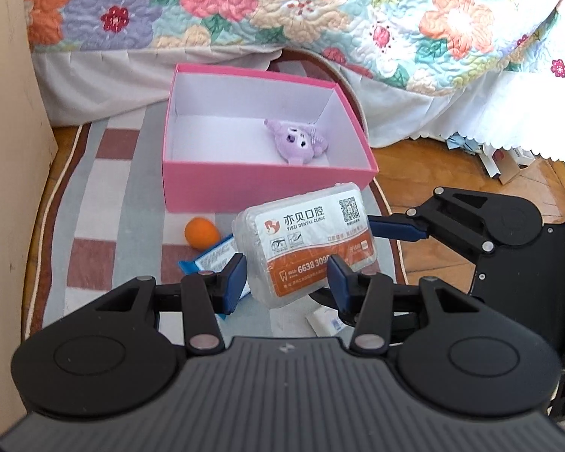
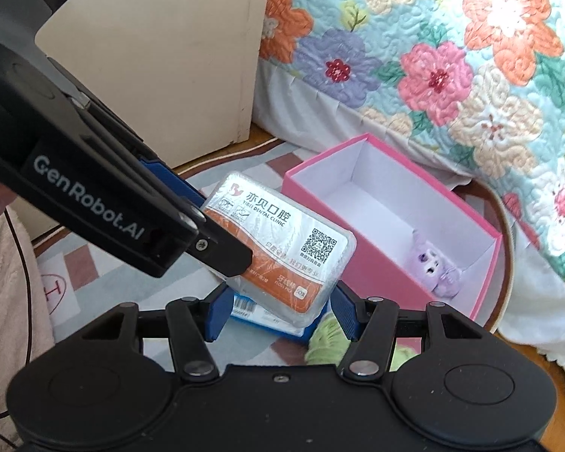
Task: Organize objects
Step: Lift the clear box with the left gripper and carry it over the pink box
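A: Take the pink box as the mark. What lies left of it?

B: In front of it to the left, an orange ball and a blue packet on the striped mat.

A: And the floss case?

B: The clear floss case hangs tilted just before the box's front wall. The left gripper clamps its near end; the right gripper clamps its other end.

A: Inside the box?

B: A purple plush toy, toward the right wall.
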A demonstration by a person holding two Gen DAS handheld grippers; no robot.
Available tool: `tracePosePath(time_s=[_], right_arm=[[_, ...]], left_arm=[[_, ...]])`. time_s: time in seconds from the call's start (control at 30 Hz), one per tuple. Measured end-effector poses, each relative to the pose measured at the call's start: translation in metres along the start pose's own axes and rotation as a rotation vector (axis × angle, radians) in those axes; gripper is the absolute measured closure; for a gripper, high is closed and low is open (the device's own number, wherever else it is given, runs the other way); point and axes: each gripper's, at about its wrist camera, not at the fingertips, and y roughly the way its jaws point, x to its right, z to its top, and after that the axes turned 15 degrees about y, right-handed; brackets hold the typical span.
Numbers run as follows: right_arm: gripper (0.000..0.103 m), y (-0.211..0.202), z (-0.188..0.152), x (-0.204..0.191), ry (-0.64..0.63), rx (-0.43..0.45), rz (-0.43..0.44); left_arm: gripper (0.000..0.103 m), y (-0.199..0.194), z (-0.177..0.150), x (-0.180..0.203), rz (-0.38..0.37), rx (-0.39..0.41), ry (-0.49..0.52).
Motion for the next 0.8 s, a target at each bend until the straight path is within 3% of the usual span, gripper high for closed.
tracePosePath(time_s=[0.33,0.53,0.67,0.8], right_arm=[[0.041,0.003,0.035,0.024,-0.046,0.073,-0.038],[0.041,0.036,0.058,0.06,-0.004,0.035,-0.047],[0.041,0.06,0.069,0.064,-0.045,0.025,-0.119],[0.041,0.078,0.082,0.082,0.004,0.006,-0.097]], left_arm=[[0.058,0.002,0.05,-0.004,0.026,0.039,0.031],[0.057,0.043,0.084,-0.014,0.031,0.03,0.029],[0.056,0.071,0.106,-0.021,0.056,0.0,0.009],[0.056,0.091,0.12,-0.032,0.072,-0.008,-0.011]])
